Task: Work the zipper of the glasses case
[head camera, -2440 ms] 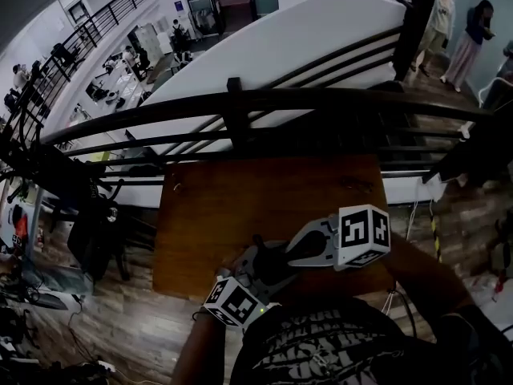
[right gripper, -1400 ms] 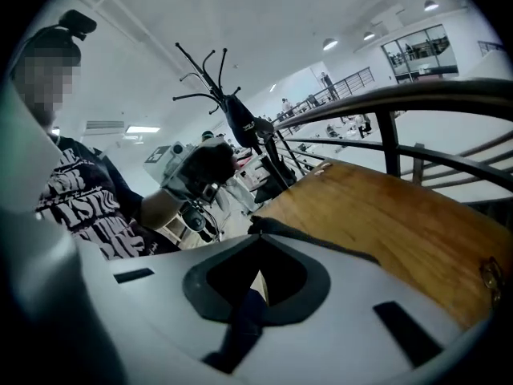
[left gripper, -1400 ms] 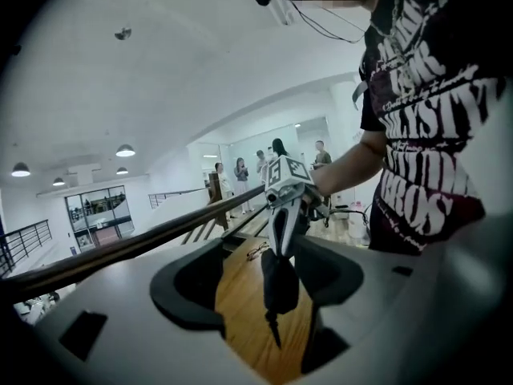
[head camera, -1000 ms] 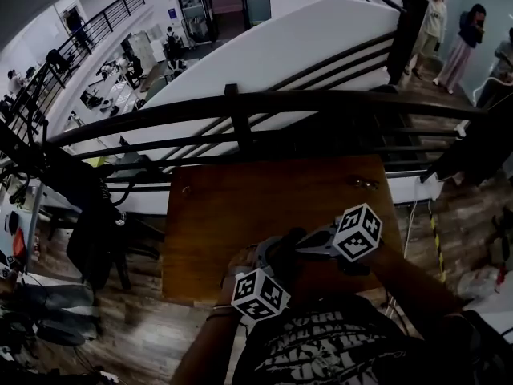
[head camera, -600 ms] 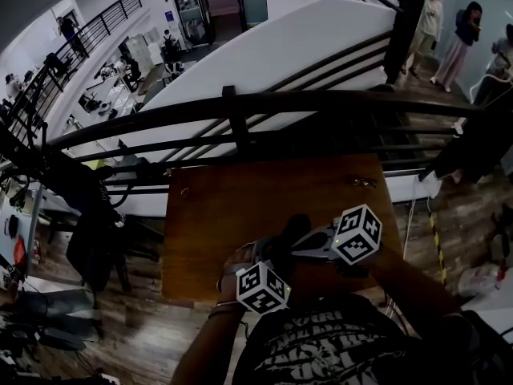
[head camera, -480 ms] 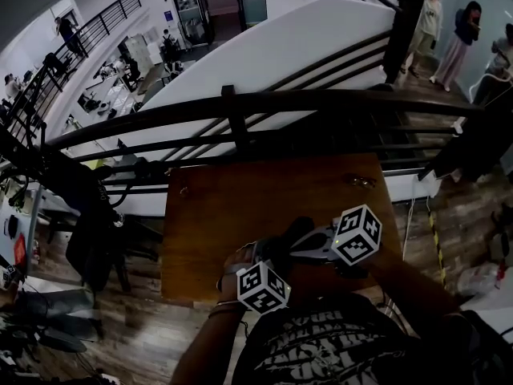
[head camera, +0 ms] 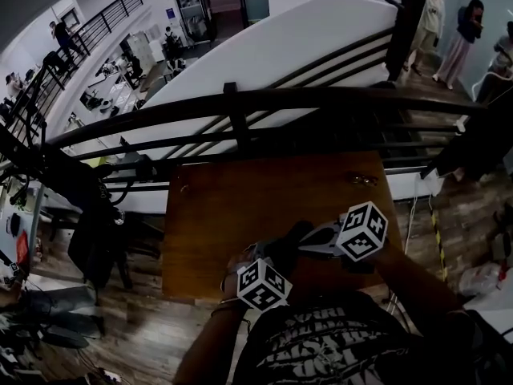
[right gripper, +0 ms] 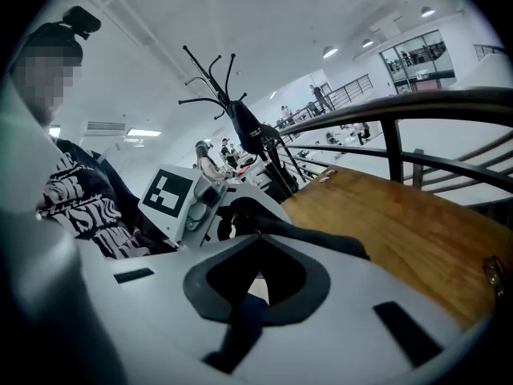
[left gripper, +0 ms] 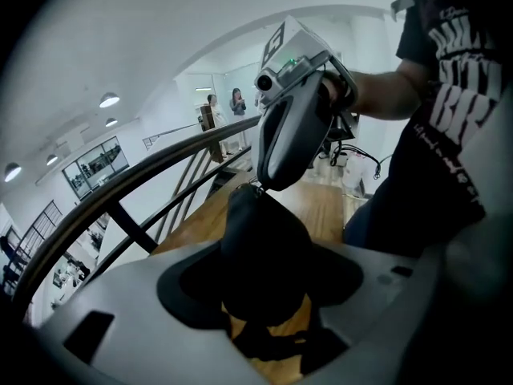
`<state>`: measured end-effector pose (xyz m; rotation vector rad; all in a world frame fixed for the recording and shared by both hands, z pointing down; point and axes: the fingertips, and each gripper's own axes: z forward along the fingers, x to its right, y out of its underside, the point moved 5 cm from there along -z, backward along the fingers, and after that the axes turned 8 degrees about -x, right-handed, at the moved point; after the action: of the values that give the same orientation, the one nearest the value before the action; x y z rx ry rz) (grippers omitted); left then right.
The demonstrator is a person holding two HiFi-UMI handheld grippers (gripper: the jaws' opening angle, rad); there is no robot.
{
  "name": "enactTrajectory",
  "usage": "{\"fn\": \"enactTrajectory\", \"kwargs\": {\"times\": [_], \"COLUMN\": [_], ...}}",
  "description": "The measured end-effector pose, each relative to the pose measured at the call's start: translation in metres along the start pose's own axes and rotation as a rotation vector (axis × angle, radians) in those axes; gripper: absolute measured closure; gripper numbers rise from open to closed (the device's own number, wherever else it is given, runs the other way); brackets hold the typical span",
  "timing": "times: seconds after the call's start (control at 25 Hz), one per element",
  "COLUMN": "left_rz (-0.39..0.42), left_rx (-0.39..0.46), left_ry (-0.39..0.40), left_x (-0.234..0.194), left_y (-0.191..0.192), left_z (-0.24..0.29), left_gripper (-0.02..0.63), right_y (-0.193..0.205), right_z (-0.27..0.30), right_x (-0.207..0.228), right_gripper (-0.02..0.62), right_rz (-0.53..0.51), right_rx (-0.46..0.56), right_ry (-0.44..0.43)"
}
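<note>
Head cam is set high above left gripper (head camera: 271,257) and right gripper (head camera: 311,244), faced steeply down. Each gripper cam is set just behind its own jaws, v. close, faced at the other gripper. Glasses case (left gripper: 264,251), table (head camera: 240,199) & railing (head camera: 321,99) are shared by all three.

Right gripper (right gripper: 258,247) jaws closed together, with the black glasses case (right gripper: 313,235) right off the tips, running ahead and to the right. Left gripper (right gripper: 224,219) sits just ahead-left, at the case's far end. Wooden table (right gripper: 401,215) lies ahead-right, with the dark railing (right gripper: 433,107) beyond it.
</note>
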<state>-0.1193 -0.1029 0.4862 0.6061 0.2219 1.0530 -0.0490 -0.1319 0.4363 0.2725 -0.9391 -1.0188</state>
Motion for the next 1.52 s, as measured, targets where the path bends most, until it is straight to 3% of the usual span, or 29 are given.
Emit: {"fn": "enactTrajectory", "kwargs": {"times": [0.48, 0.8, 1.0, 1.32, 1.52], "left_rz": [-0.058, -0.055, -0.067, -0.031, -0.009], "left_rx": [0.027, 0.12, 0.159, 0.116, 0.09], "left_ry": [0.003, 0.002, 0.025, -0.089, -0.086], "left_x": [0.003, 0.007, 0.007, 0.004, 0.01], "left_y": [-0.003, -0.003, 0.004, -0.007, -0.033], "left_z": [-0.008, -0.024, -0.024, -0.012, 0.004], "left_gripper": [0.351, 0.351, 0.348, 0.313, 0.306], "right_y": [0.009, 0.02, 0.016, 0.008, 0.011], "right_z": [-0.012, -0.021, -0.025, -0.036, -0.031], "right_x": [0.022, 0.042, 0.035, 0.017, 0.011], "right_gripper": [0.597, 0.597, 0.597, 0.597, 0.597], "right_rz": [-0.001, 0.032, 0.041, 0.066, 0.121], "right_rx": [-0.039, -0.035, -0.006, 0.038, 0.066], "right_ry": [0.076, 0.103, 0.075, 0.005, -0.059]}}
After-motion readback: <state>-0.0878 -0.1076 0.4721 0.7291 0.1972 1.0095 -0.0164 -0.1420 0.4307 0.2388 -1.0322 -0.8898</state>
